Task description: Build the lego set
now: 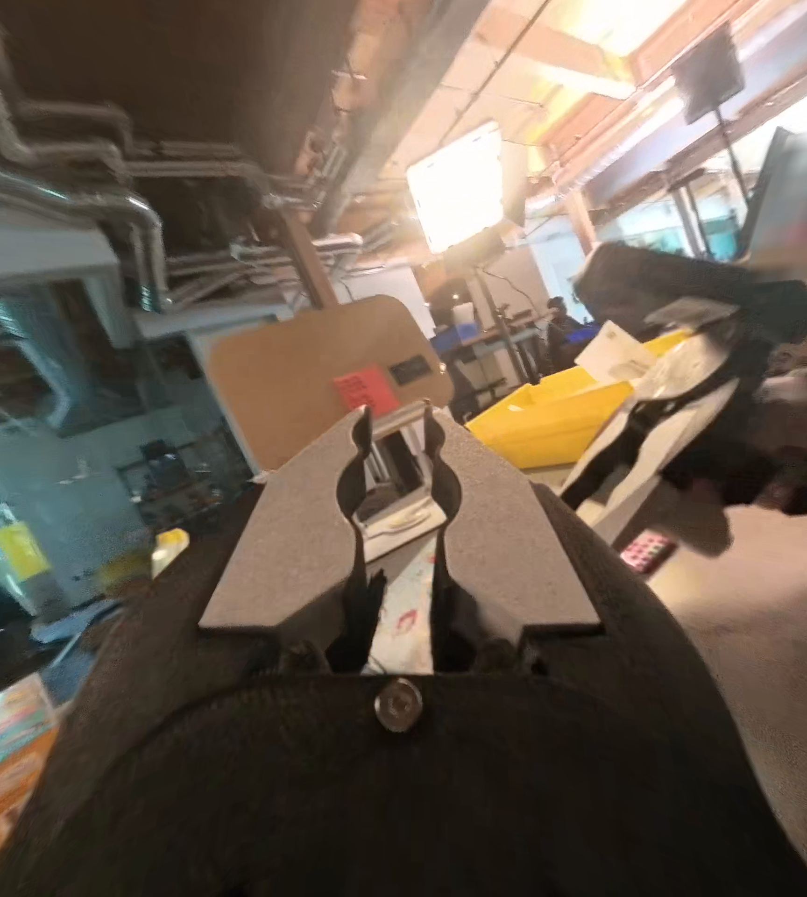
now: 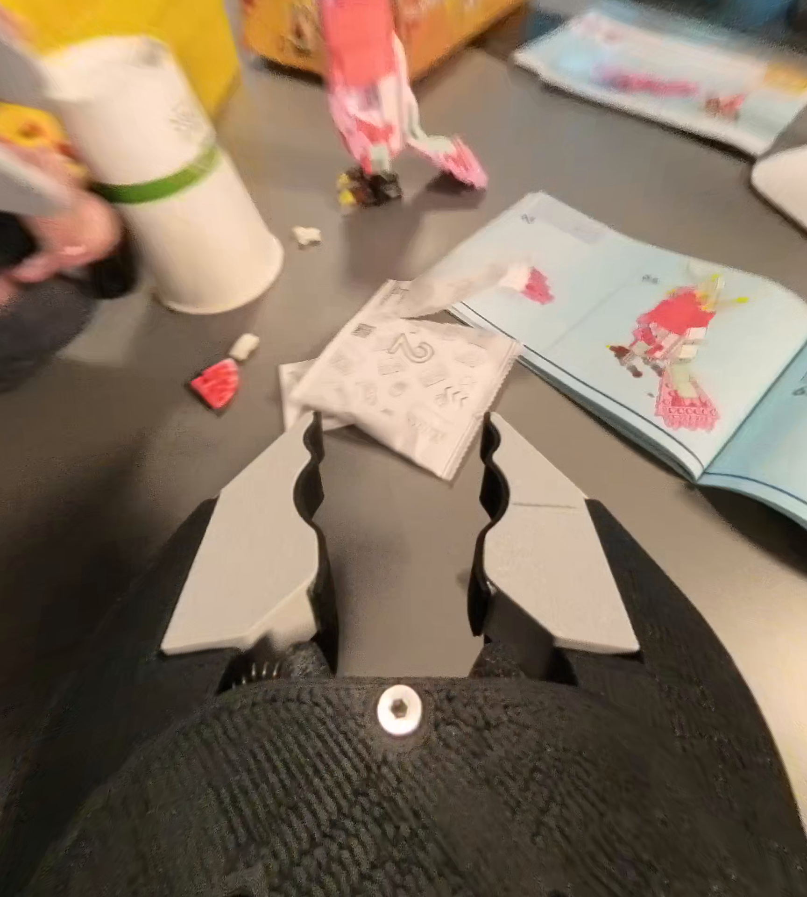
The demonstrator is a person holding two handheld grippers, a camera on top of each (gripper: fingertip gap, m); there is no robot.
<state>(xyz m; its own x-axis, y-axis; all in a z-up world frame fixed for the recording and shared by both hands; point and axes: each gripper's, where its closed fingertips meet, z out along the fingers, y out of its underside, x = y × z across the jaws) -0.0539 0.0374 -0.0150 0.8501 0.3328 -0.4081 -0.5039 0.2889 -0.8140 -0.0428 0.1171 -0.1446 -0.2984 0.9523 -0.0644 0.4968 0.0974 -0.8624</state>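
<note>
In the left wrist view, the left gripper points up into the room at centre frame, jaws narrowly parted with nothing between them, a yellow bin to its right. In the right wrist view, the right gripper hangs wide open and bare at centre frame, just short of a white paper packet on the grey table, beside an open booklet at right.

Bag left of booklet

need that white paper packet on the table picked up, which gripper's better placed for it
Right. The right gripper hangs open just short of the white packet; the left gripper points up into the room, jaws narrow and empty.
</note>
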